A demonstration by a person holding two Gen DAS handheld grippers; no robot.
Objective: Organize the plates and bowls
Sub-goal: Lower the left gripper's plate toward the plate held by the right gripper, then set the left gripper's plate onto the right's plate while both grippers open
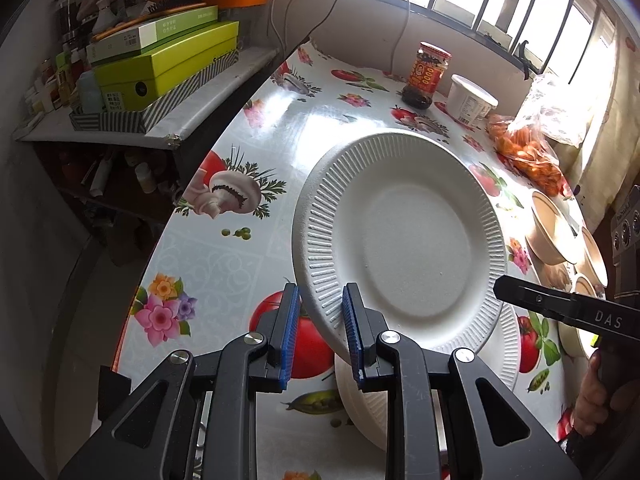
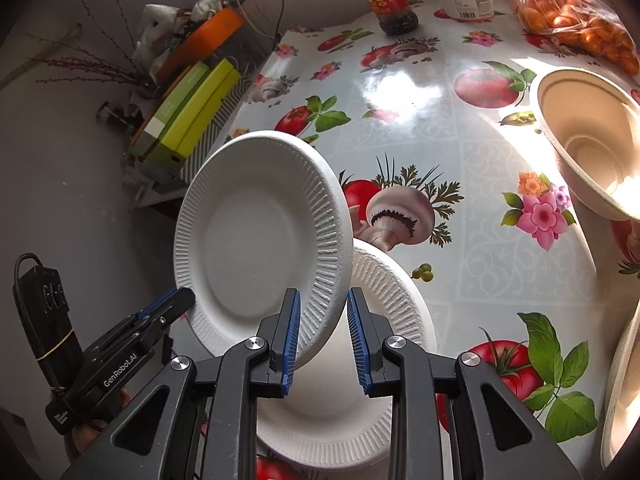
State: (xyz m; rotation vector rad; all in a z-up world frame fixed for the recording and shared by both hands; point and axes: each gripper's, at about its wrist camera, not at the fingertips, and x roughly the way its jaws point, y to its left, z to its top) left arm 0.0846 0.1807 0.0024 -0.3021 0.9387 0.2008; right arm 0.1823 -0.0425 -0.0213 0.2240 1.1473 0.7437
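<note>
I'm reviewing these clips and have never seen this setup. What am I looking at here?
No robot: a person holds a two-finger tool in each hand, each carrying a fisheye camera looking along its fingers. One picture is from the left tool, one from the right tool. Both seem to pinch the rim of a tilted white plate, lifted above a second plate on the table. Beige bowls stand nearby; a sauce jar, tub and bag of orange fruit sit farther back.
</note>
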